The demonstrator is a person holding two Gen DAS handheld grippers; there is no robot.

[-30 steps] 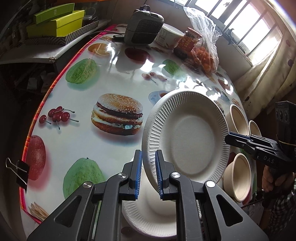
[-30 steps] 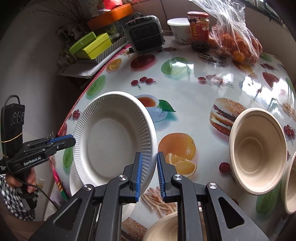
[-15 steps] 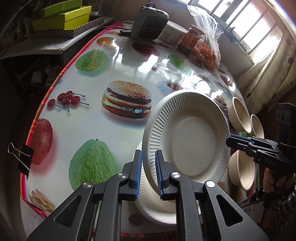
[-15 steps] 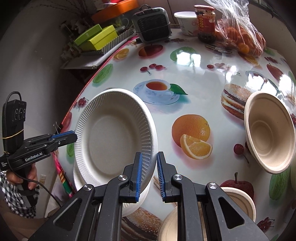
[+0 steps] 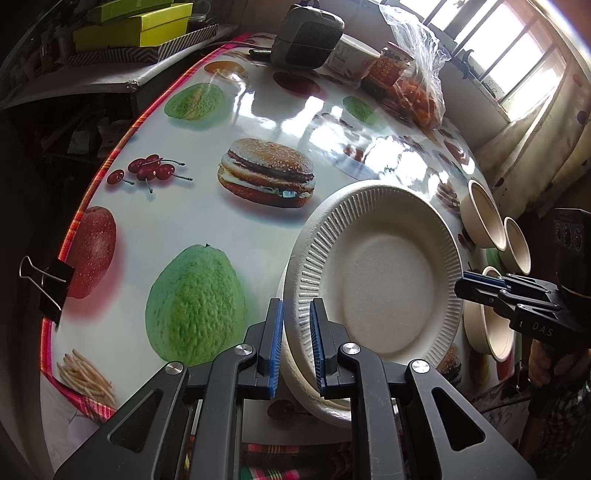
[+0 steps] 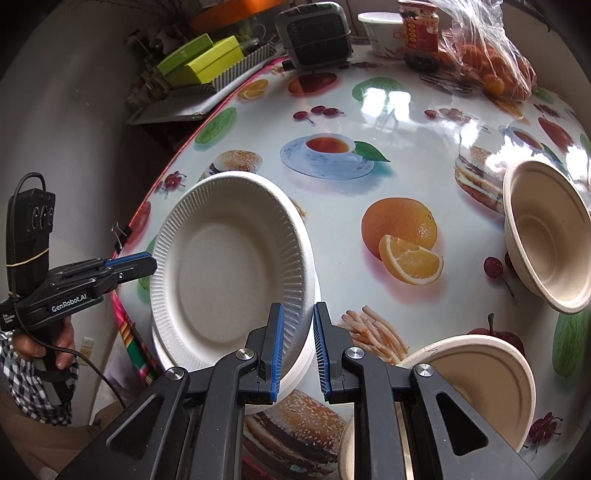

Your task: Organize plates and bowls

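- At the left edge of the bench, one black binder clip pinches the printed cloth. Two green boxes lie on a shelf beyond it.
- Your left tongs are clamped on the near rim of one white paper plate. The plate tilts over the bench corner closest to you.
- Below that plate sits a stack of plates. Only a sliver of its edge shows, so you cannot count them, nor tell whether the held plate touches the stack.
- Your right tongs are closed on the opposite rim of the same plate, so you hold it from both sides.
- To the right of the plate you can count three tan bowls. One stands clear at the right. One is partly behind the arm of the right tongs. Of the third, only a rim shows at the bottom, cut off.
- Along the far side stand one dark heater, one white tub, one jar and one plastic bag of orange fruit. The fruit is too bunched to count.
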